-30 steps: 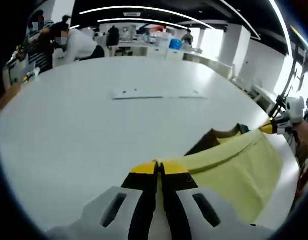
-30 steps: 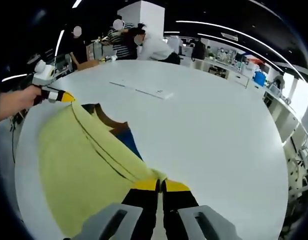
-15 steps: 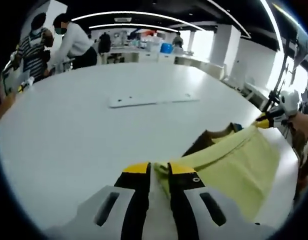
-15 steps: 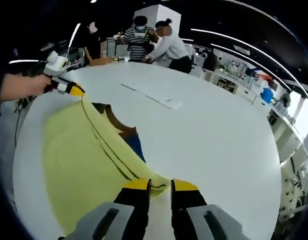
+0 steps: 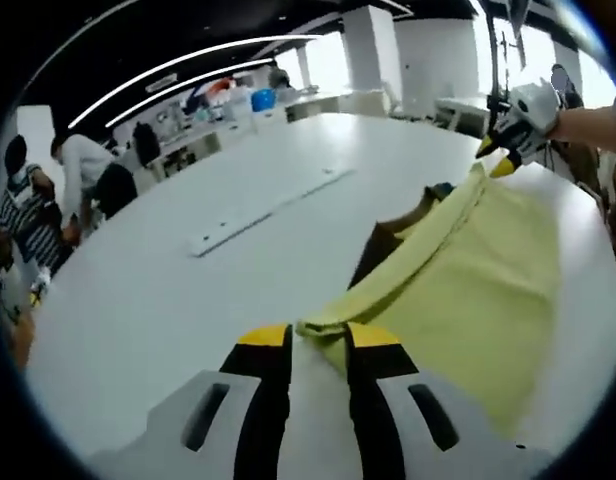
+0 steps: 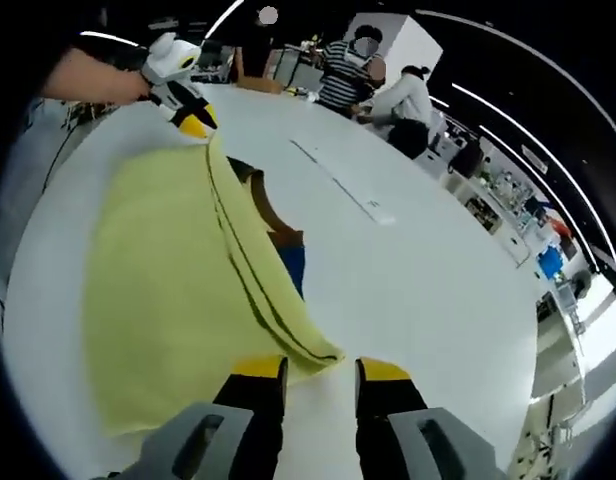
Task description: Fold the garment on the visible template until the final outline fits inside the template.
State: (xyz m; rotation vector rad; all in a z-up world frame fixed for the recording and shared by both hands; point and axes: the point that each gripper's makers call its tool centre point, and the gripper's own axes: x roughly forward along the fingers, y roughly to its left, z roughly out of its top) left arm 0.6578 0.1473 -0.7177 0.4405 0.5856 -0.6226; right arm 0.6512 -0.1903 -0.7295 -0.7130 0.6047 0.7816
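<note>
**Fold laid down, both corners being let go**

The pale yellow cloth garment [image 5: 468, 270] lies spread on the broad white round table [image 5: 138, 290], its far edge doubled over into a thick folded band that runs between the two grippers. Under that band a brown collar piece [image 6: 263, 215] and a strip of blue fabric [image 6: 293, 265] peek out on the table side. No template outline can be made out beneath the cloth, so whether the outline fits cannot be told.

In the left gripper view, the left gripper [image 5: 318, 335] has its yellow-tipped jaws parted, with the corner of the folded band lying between them, loose, not pinched. In the right gripper view, the right gripper [image 6: 321, 370] also stands with jaws apart, and the other corner of the band ends just ahead of and between the tips, apart from them.

My reading is that one fold is being released, and more folds remain, since the garment is wide and flat. The next move calls for backing both grippers clear without dragging the band, then picking a fresh edge or pair of corners to bring over.

Further out, a long flat white strip [image 5: 263, 205] lies on the table well apart from the garment, and people [image 6: 388, 85] stand at the far rim.
</note>
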